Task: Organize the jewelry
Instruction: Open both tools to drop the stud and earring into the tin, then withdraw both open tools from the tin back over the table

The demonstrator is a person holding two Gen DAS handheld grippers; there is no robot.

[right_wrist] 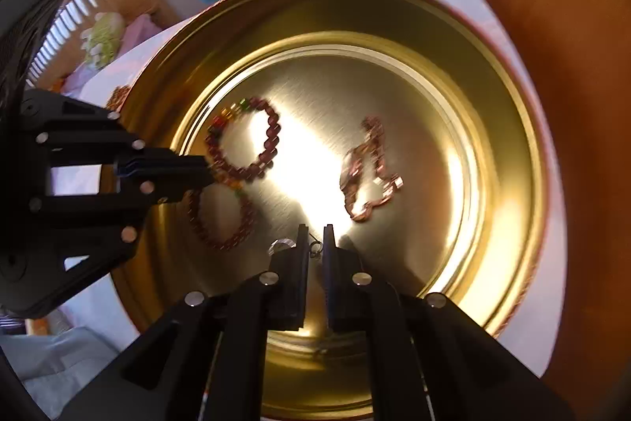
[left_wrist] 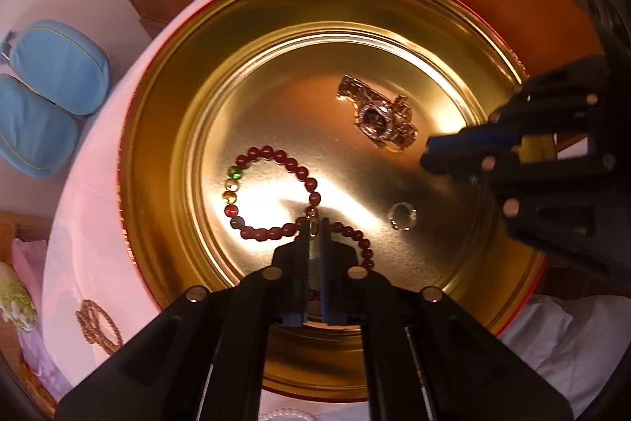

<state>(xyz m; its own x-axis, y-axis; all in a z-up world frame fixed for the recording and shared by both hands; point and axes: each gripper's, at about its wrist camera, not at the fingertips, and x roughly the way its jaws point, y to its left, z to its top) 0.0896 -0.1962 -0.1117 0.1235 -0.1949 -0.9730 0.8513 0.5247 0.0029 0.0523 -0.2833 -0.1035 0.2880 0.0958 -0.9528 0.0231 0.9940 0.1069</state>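
Both grippers are down inside a big round gold tin [left_wrist: 165,129] with a red outer edge, sitting on a white cloth [left_wrist: 98,192] over a wooden surface. The left gripper [left_wrist: 314,223] has its jaws a little apart, straddling the crossing point of a dark red bead bracelet [left_wrist: 272,192] that's twisted into a figure eight on the tin floor. There's a small gold bit right in that gap, but I can't tell if the pads actually press on it. A few green, gold and red odd beads sit on the far loop.

The right gripper [right_wrist: 314,232] is also slightly parted, with a small ring [left_wrist: 402,216] lying just off its tips; from its own camera something thin and dark sits in the gap, too blurry to call.

Also in the tin: a sparkly watch [left_wrist: 380,117] with a metal link band, well apart from the bracelet.

Outside the tin, a brown bead strand [left_wrist: 98,326] lies on the cloth, a string of white pearls [left_wrist: 288,414] peeks in at the near edge, and two light blue pouches [left_wrist: 51,93] sit further off.
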